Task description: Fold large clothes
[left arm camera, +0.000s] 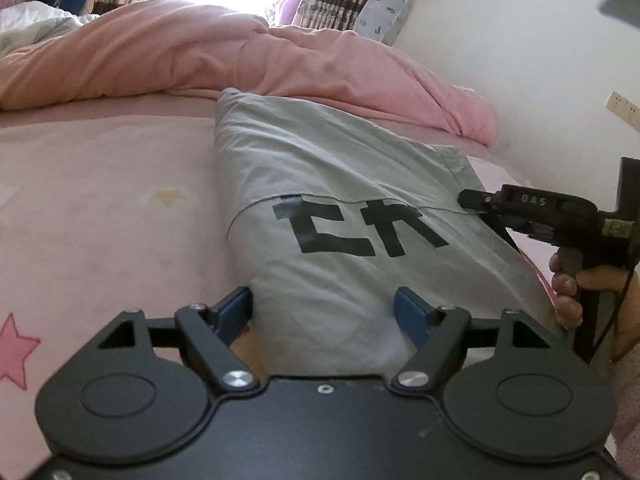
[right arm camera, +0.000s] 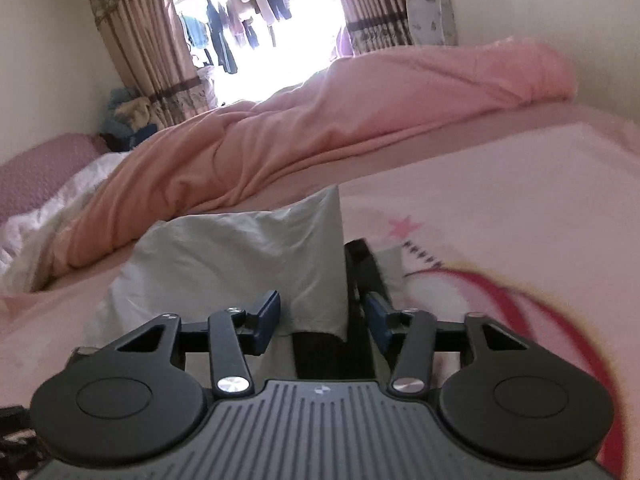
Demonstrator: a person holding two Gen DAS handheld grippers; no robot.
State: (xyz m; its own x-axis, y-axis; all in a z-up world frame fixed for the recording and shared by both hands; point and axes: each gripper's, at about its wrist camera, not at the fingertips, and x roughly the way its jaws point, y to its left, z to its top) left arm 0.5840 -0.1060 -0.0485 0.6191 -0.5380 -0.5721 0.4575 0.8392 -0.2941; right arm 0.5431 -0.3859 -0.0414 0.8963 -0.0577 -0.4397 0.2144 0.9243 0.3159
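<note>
A grey garment (left arm camera: 340,184) with black letters lies folded into a long strip on the pink bed sheet (left arm camera: 100,184). My left gripper (left arm camera: 324,312) is open, its blue fingers on either side of the garment's near end, which passes between them. My right gripper (left arm camera: 472,200), seen from the left wrist, reaches in at the garment's right edge. In the right wrist view that gripper (right arm camera: 324,316) is open, with a raised fold of the grey garment (right arm camera: 240,248) and a dark patch between its blue fingers.
A rumpled pink duvet (left arm camera: 192,52) lies across the far side of the bed. A white wall (left arm camera: 520,60) with a socket runs along the right. A bright window with curtains (right arm camera: 256,28) is at the back. The sheet has star prints (right arm camera: 404,226).
</note>
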